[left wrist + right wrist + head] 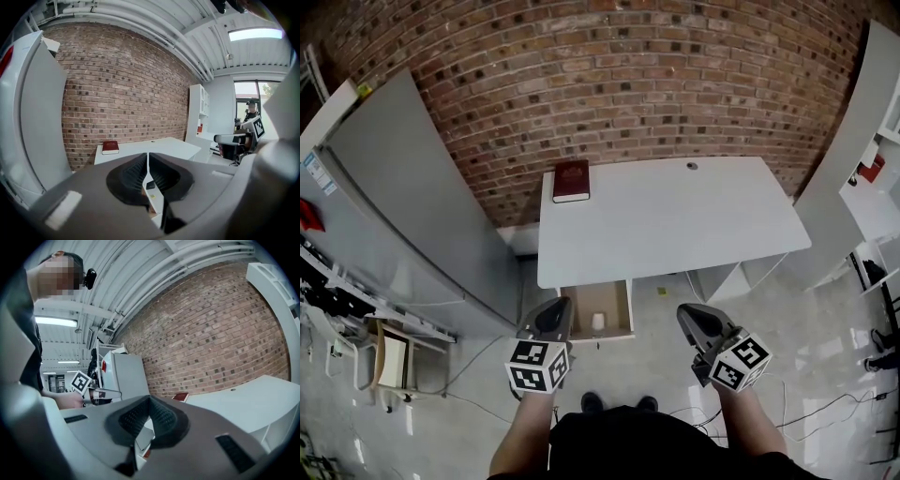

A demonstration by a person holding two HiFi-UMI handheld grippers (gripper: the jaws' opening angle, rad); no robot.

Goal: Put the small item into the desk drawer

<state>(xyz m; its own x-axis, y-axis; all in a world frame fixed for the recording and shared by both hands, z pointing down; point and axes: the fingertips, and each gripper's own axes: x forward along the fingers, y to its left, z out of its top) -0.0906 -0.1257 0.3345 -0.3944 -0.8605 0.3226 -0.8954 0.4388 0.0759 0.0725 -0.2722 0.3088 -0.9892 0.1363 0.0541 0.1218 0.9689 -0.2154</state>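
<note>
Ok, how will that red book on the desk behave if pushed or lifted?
The red book lies flat on the white desk, so it should slide, not roll. It looks thick and hard-covered: probably stiff, heavy for an edge pinch. It sits by the desk's left edge; pushing that way may drop it.

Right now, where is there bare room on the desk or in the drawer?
Nearly the whole desk top is bare, from the red book in its far left corner across to the right edge. The open drawer is tighter: a small white item sits mid-floor, with bare strips either side.
</note>
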